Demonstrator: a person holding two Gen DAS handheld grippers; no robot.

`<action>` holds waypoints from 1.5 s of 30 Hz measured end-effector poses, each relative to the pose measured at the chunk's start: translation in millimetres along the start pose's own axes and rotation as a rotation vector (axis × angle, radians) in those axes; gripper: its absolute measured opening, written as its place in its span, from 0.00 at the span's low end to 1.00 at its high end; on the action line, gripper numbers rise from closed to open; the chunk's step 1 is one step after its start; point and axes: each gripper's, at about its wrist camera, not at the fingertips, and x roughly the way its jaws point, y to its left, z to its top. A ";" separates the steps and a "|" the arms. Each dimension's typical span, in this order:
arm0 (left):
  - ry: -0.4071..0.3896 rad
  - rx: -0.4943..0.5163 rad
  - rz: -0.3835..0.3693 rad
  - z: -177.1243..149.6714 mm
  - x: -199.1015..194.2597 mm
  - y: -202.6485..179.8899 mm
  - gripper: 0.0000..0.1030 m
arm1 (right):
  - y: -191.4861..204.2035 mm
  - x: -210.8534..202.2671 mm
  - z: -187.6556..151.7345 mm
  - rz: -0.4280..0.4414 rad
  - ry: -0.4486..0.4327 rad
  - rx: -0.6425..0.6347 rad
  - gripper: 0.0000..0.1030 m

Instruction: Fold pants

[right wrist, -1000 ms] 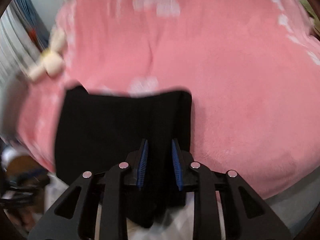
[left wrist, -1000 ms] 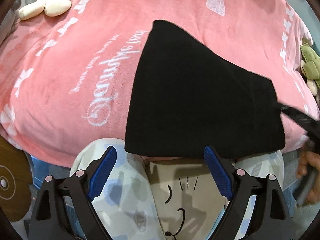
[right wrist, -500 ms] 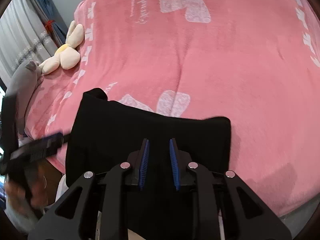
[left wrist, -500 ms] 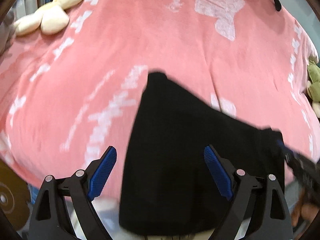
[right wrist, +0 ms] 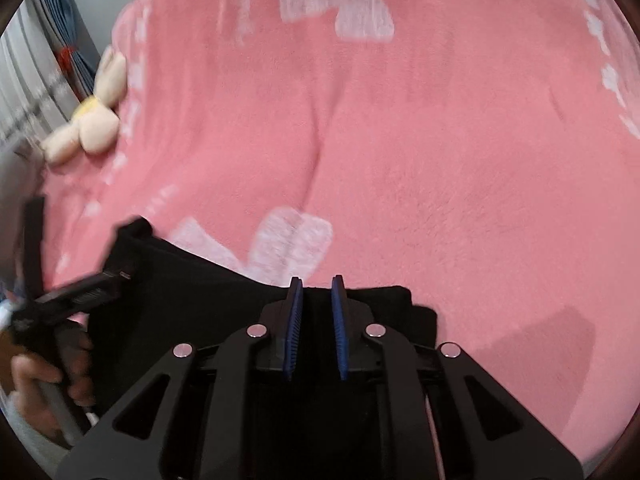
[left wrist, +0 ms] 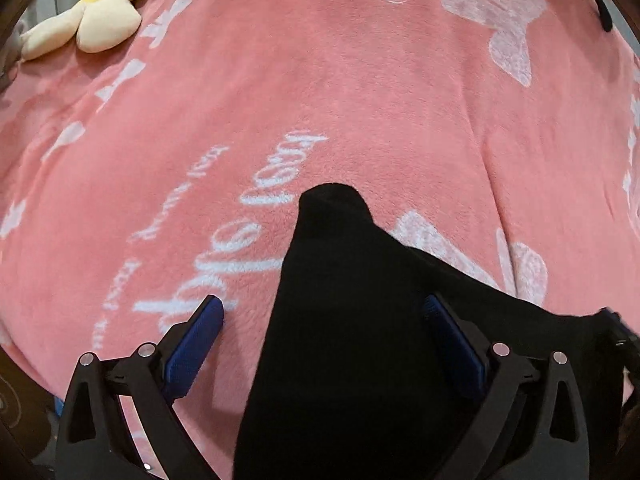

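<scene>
Pink fleece blanket [left wrist: 360, 92] with white bows and script covers the bed under you.

Left wrist view: your left gripper [left wrist: 324, 340] stands wide, its jaws having just opened further. The near edge of the black pants [left wrist: 360, 360] lies between the blue pads, but neither pad touches the cloth. The pants lie folded on the blanket, one rounded corner pointing away from you. A cream plush toy [left wrist: 100, 20] sits at far left, well apart from the pants. Your other tool shows as a dark tip at the right edge.

Right wrist view, somewhat blurred: your right gripper [right wrist: 316, 320] is narrow, jaws having just been closing, with black pants fabric [right wrist: 192, 320] in the slot between the pads; whether the pads press the cloth you cannot tell. Your left hand [right wrist: 48, 384] grips its tool's handle at lower left, beside the pants. The plush toy [right wrist: 88, 124] lies at the blanket's left side.
</scene>
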 end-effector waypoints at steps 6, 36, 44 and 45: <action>-0.019 0.007 0.011 -11.8 -33.0 2.8 0.95 | 10.4 -8.1 -54.6 -0.064 0.119 -0.087 0.09; 0.165 0.042 -0.119 -118.0 -62.4 10.7 0.95 | -4.5 -36.5 -108.1 -0.108 0.115 0.066 0.74; 0.220 -0.042 -0.329 -108.8 -21.7 30.9 0.95 | -35.3 -10.7 -112.0 0.055 0.184 0.261 0.84; 0.222 -0.038 -0.346 -107.7 -18.5 31.9 0.95 | -38.7 -9.1 -111.4 0.072 0.182 0.281 0.84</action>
